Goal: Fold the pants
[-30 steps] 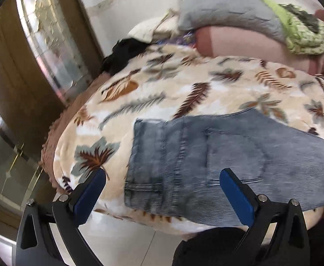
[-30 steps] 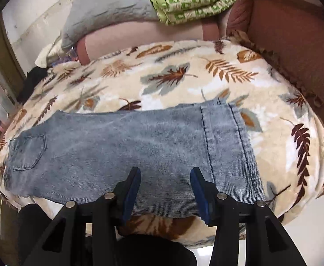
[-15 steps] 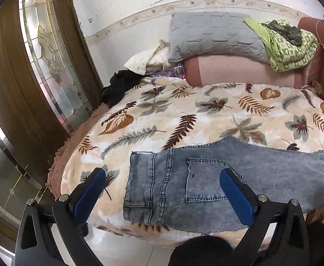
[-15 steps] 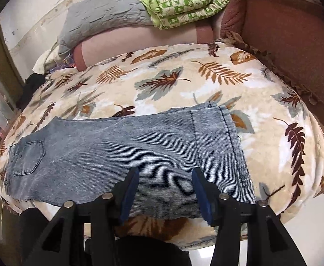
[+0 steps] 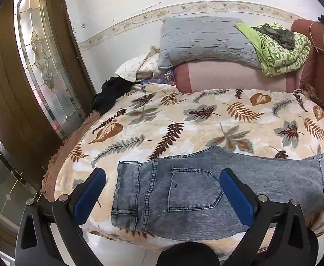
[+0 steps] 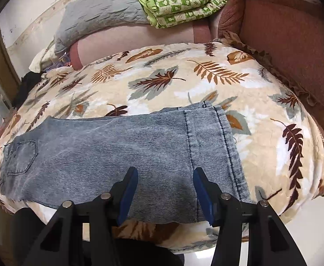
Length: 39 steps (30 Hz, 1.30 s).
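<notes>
A: Lying flat along the front edge of the leaf-print blanket (image 5: 184, 119): the jeans (image 5: 206, 190), folded lengthwise.
B: Left gripper (image 5: 162, 190) and right gripper (image 6: 165, 190) hang above them, jaws apart; the right jaws were just opening, nothing between them.

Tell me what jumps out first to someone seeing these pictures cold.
The faded blue jeans lie flat along the near edge of the bed, on a cream blanket with leaf prints. Both blue-padded grippers hover open above them: the left gripper over the back-pocket end, the right gripper near the hem. A green patterned quilt sits folded at the headboard.
</notes>
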Available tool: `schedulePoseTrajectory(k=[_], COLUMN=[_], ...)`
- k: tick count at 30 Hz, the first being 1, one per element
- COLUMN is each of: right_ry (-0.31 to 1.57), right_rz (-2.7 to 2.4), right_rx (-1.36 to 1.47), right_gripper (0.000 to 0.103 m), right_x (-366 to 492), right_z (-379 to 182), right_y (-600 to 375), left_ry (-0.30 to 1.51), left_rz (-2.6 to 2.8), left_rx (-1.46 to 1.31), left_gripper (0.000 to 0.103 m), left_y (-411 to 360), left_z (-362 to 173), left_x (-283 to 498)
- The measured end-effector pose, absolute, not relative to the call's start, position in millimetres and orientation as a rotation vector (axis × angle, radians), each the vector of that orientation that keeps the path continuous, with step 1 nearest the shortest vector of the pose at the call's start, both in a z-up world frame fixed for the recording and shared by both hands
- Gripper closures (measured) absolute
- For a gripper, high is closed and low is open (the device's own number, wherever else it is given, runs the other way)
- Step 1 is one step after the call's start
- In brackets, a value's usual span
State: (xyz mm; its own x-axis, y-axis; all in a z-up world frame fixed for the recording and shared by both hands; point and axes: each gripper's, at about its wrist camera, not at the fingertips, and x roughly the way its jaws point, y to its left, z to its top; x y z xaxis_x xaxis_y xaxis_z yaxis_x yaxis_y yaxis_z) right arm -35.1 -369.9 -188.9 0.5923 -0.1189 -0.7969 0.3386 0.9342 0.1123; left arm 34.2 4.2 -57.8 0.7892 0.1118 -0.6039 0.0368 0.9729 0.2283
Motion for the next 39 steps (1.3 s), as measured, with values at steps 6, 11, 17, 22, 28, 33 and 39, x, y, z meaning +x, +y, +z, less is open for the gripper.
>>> schedulePoseTrajectory(k=[6,11,17,22,28,33,39], right_ry=[0.957,0.994,0.945,0.884,0.837,0.786,0.795], right_rz=[-0.298,-0.310,-0.304,-0.342,-0.422,-0.401,-0.313], right_rx=[0.266,0.269,0.305,0.411,0.456,0.311,0.235], right_gripper=[0.046,0.046,0.045,0.044,0.043,0.043,0.034], right_x=[-33.6,-33.3,-45.0,-75.7,-102.6,-98.9,-78.2], right_z=[-209.4,-224.5,-214.6,-199.4,-186.2,-163.3,-161.4], right_y=[-378.7,-384.5,-399.1,-437.4,-466.8,-436.6,-396.7], left_ry=[0.676,0.700,0.788,0.871,0.885,0.847,0.796], left_rz=[0.036,0.025,-0.061,-0.127,-0.160,-0.202,-0.236], left_rx=[0.244,0.248,0.255,0.300,0.327,0.325,0.326], left_gripper=[0.000,0.000,0.000,0.000,0.000,0.000,0.000], left_y=[-3.3,-8.3,-29.5,-53.3,-73.3,-90.3,-94.8], left_z=[-62.7,-68.6,-91.0,-119.1,-126.7,-116.6,-114.1], left_x=[34.2,33.0,27.6,20.8,17.7,13.9,5.9])
